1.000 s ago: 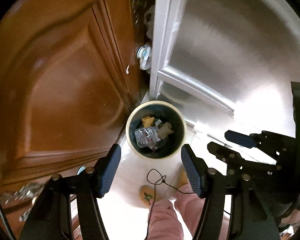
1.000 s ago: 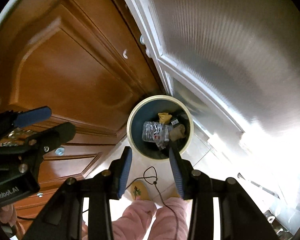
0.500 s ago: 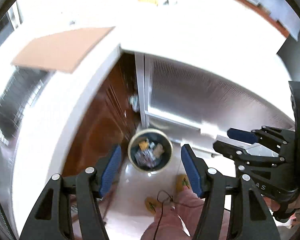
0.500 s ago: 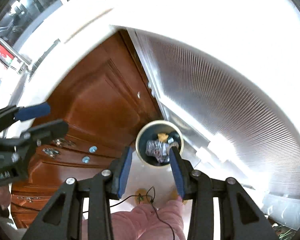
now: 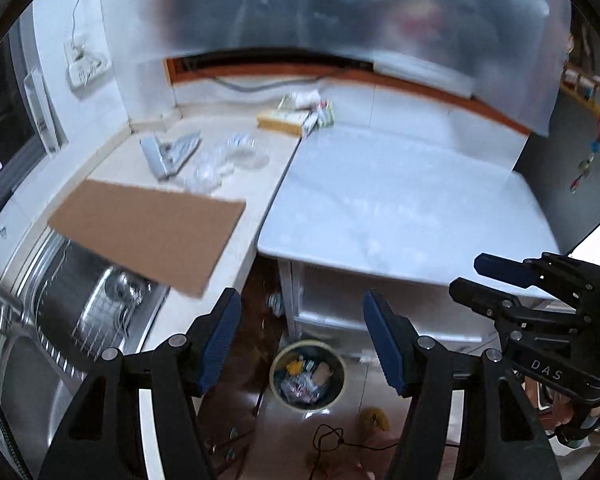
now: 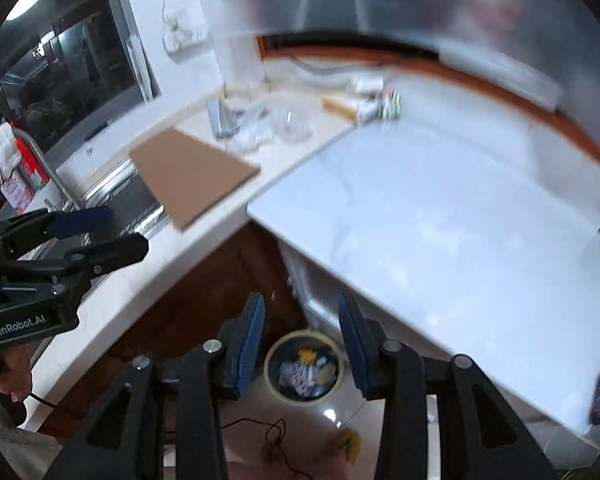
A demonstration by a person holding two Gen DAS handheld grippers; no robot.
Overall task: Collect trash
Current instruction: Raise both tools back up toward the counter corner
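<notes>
While both claws hang empty above the kitchen corner, the job looks partly done. Ahead of the left claw and beyond its open jaws spreads the white tabletop, bare over most of its width. To the left of that claw a steel sink sits sunk into the cream tabletop, and a flat brown cardboard sheet lies half over the sink's edge. Below and between the jaws of each claw, down on the floor, stands the round trash bin, already holding crumpled wrappers, a yellow scrap and a brownish lump, so some rubbish has plainly gone in.

Left to collect, by my reading, is the litter far ahead of the claws at the back of the cream tabletop: crumpled clear plastic, blurred and glassy, a pale blue-grey wrapper or packet just left of it, and a cluster of small cartons and paper against the wall. These look light, thin and crushable; the clear plastic may slip or spring when pinched.

The right claw is likewise parted with nothing between its blue pads, hovering over the bin; its jaws stand narrower than the left's. Motion blur hides finer detail of the litter.
</notes>
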